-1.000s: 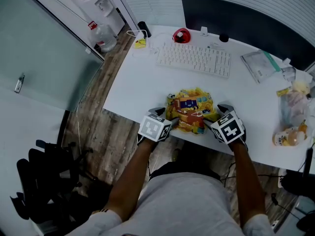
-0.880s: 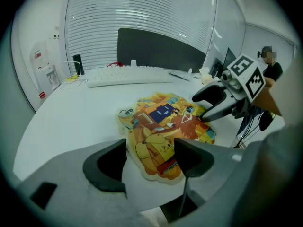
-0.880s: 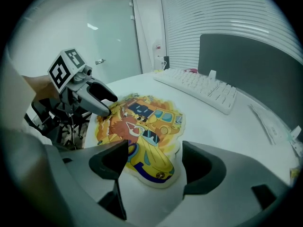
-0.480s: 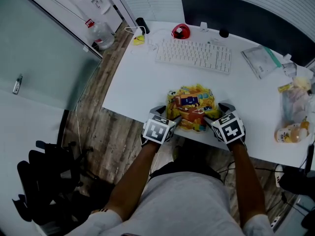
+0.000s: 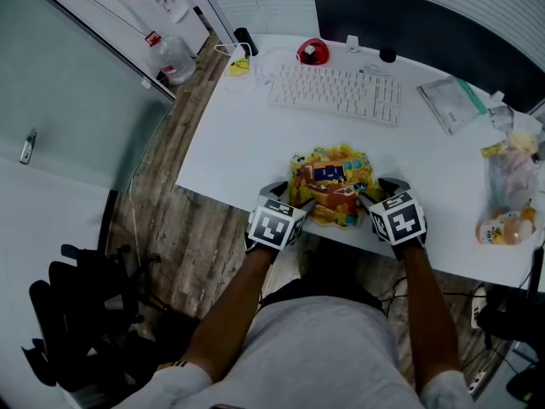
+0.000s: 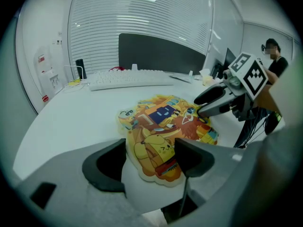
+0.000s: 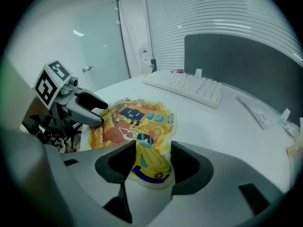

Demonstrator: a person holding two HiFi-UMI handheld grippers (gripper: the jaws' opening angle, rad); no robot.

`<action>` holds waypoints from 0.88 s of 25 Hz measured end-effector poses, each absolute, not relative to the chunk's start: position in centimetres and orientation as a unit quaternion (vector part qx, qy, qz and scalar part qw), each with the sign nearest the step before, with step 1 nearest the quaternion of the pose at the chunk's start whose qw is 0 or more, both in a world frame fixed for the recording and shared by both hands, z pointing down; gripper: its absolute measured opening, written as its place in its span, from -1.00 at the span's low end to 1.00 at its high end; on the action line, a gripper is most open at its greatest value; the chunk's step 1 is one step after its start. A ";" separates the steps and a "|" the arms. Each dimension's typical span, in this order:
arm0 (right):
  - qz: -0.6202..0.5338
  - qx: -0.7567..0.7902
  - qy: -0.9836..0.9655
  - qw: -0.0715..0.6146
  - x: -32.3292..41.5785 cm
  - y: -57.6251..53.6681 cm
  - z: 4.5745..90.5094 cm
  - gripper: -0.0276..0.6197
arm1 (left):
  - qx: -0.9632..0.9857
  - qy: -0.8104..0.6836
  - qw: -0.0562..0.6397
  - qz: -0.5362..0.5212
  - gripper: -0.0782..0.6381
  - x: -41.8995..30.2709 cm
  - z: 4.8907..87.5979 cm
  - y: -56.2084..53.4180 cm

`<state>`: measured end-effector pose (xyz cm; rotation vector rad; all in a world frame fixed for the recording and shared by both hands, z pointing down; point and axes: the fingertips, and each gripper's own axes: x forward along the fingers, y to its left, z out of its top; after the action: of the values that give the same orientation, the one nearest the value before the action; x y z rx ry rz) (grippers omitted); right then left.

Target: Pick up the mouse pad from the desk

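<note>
The mouse pad [image 5: 330, 184], a colourful cartoon-printed mat, lies flat near the front edge of the white desk [image 5: 243, 147]. My left gripper [image 5: 288, 198] is at the pad's near-left corner and my right gripper [image 5: 373, 192] at its near-right corner. In the left gripper view the mouse pad [image 6: 161, 126] has its near edge between the wide, open jaws of the left gripper [image 6: 149, 161], with no pad pressing on it. In the right gripper view the right gripper [image 7: 152, 167] is closing, and the yellow corner of the mouse pad [image 7: 142, 126] lies between its jaws.
A white keyboard [image 5: 335, 94] and a red object [image 5: 312, 54] sit behind the pad, in front of a dark screen [image 5: 426, 28]. A plastic pouch [image 5: 453, 105] and bagged items [image 5: 507, 198] lie at the right. A black chair [image 5: 77, 313] stands on the floor at the left.
Both hands have stayed at the pad's near corners. The right gripper's marker cube has rolled slightly. The pad has not visibly left the desk.
</note>
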<state>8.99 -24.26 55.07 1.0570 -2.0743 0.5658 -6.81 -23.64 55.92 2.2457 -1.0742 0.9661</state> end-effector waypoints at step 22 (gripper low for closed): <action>0.265 0.390 -0.810 0.348 8.3 -23.4 54.9 -0.38 | 0.824 -0.379 0.229 0.353 0.11 -6.9 56.0 -23.5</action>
<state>8.26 -23.44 54.86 1.0107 -2.1005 0.6869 -6.88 -23.50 56.03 2.2692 -1.0420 0.9719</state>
